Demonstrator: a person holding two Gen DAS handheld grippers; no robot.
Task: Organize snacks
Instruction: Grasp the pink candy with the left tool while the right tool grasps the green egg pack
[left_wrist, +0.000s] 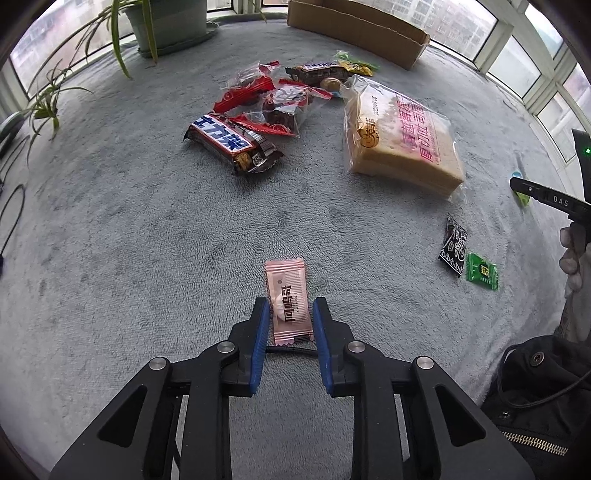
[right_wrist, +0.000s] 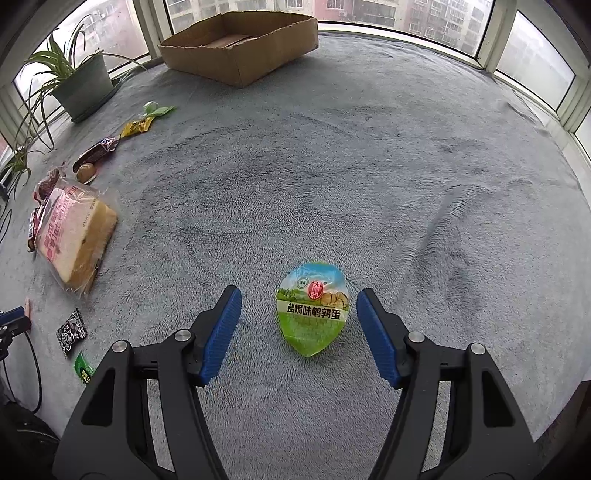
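Observation:
In the left wrist view a pink snack sachet (left_wrist: 289, 300) lies flat on the grey blanket (left_wrist: 147, 240), its near half between the blue pads of my left gripper (left_wrist: 290, 309), which is open with small gaps on both sides. In the right wrist view a green quail-egg pack (right_wrist: 312, 307) lies on the blanket between the wide-open jaws of my right gripper (right_wrist: 298, 300), touching neither pad. The right gripper's side shows at the right edge of the left wrist view.
A cardboard box (right_wrist: 240, 44) stands at the far side by the windows. A bread bag (left_wrist: 400, 136), a Snickers bar (left_wrist: 231, 142), red-wrapped snacks (left_wrist: 273, 99), a black sachet (left_wrist: 453, 243) and a green candy (left_wrist: 482, 271) lie about. A potted plant (right_wrist: 79, 83) stands far left.

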